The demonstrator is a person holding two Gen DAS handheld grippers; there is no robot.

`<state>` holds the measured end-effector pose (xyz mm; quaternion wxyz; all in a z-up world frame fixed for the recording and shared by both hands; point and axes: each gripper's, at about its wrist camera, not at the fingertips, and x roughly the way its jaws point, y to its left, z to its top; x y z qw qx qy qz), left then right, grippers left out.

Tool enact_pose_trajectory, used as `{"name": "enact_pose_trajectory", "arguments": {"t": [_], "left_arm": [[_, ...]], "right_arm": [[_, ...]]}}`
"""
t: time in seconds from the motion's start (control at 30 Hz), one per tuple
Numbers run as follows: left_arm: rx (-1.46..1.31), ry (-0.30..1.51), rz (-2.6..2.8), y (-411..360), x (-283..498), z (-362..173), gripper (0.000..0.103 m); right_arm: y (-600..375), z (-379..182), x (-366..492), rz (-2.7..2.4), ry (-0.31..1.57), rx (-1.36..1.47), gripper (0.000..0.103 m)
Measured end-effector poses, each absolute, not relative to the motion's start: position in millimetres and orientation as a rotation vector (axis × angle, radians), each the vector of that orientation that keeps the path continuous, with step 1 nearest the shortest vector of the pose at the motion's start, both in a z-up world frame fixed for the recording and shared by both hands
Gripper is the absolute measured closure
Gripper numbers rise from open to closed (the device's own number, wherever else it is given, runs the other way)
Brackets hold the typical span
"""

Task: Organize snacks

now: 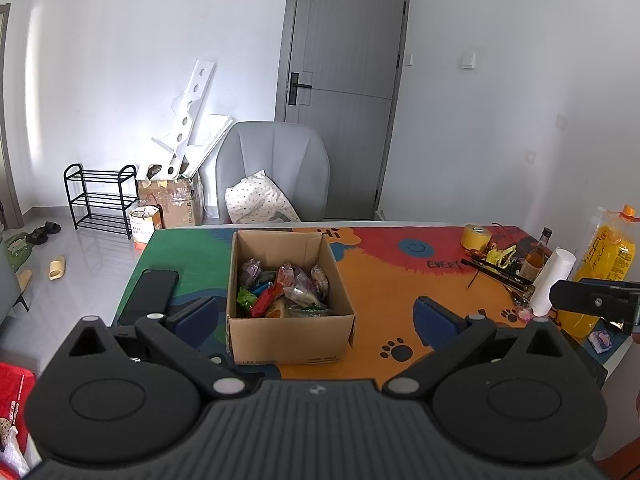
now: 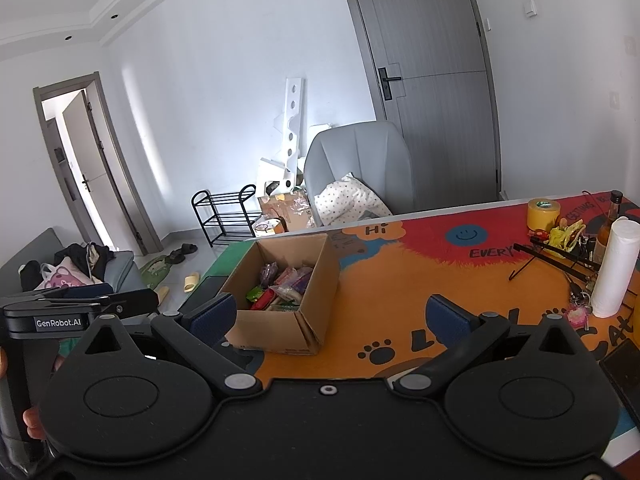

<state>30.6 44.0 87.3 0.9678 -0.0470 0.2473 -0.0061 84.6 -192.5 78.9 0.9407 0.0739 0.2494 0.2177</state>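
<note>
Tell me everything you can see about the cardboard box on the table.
The cardboard box is plain brown corrugated card, roughly square and open at the top, with its flaps folded down inside. It stands upright on the colourful table mat, toward the left half, with a dark phone lying apart to its left. Inside is a loose heap of wrapped snacks in red, green, purple and clear packets, filling only the lower part. Neither gripper touches it.
</note>
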Motion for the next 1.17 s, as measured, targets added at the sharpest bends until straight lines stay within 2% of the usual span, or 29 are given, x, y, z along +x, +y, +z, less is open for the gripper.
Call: {"name": "enact_pose_trajectory", "arguments": {"t": [1.17], "left_arm": [[-0.079,0.515,-0.018,47.0,31.1,82.9,0.0]], "right_arm": [[-190.6,78.8,85.0,0.444,0.521,0.144,0.0]]}}
